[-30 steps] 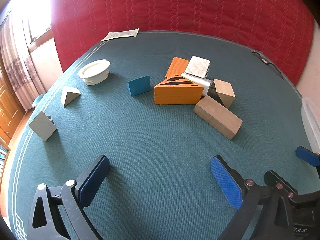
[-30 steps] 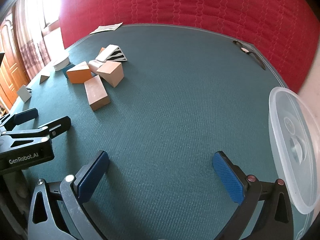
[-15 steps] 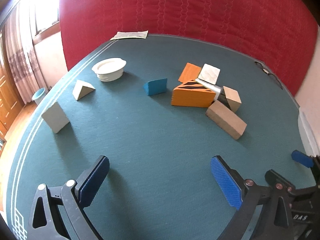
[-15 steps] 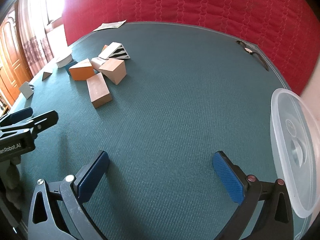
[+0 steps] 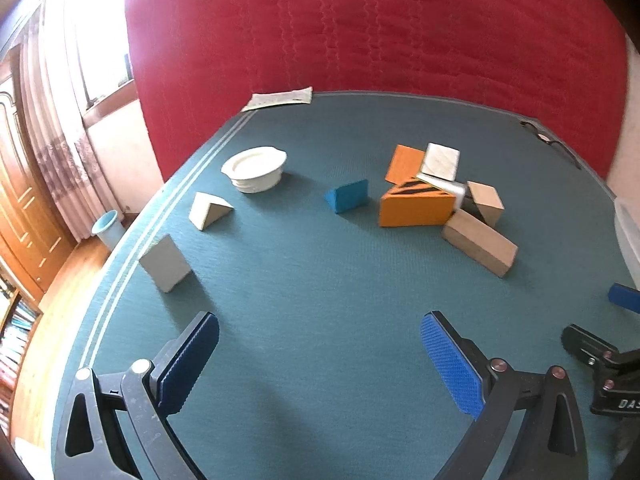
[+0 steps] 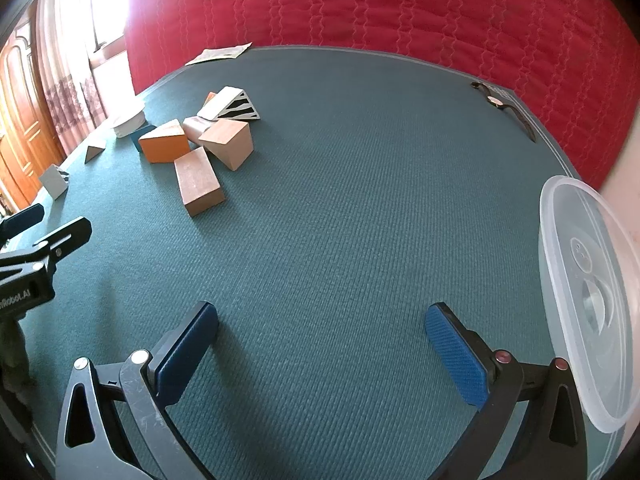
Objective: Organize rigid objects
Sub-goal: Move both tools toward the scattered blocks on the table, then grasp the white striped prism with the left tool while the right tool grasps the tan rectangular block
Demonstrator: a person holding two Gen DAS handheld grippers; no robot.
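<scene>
at the far left of the left wrist view a grey wedge block [image 5: 165,262] is standing near the striped edge of the teal surface [image 5: 320,280], and a cream triangular block [image 5: 209,210] is lying just beyond it. further along, a white lidded dish [image 5: 256,168] is sitting near that same edge. a small blue wedge [image 5: 347,196] is resting alone toward the middle, apart from the cluster to its right. in that cluster an orange block with black stripes [image 5: 416,207] is sitting in front, an orange slab [image 5: 404,162] and a white marbled block [image 5: 441,160] are leaning behind it, a tan cube [image 5: 485,201] is touching its right side, and a long tan brick [image 5: 479,246] is lying nearest the camera. the left tongs [image 5: 320,360] are hovering above bare surface with their blue pads spread wide, gripping nothing. the right tongs [image 6: 322,350] are likewise spread wide over bare surface, well apart from the blocks. in the right wrist view the long tan brick [image 6: 198,186] is lying at upper left with the cluster behind it. at the far right a clear plastic lid [image 6: 588,300] is resting at the surface's edge, just beside the right finger. a black strap-like thing [image 6: 505,109] is lying near the far edge by the red quilted backdrop [image 6: 400,12].
</scene>
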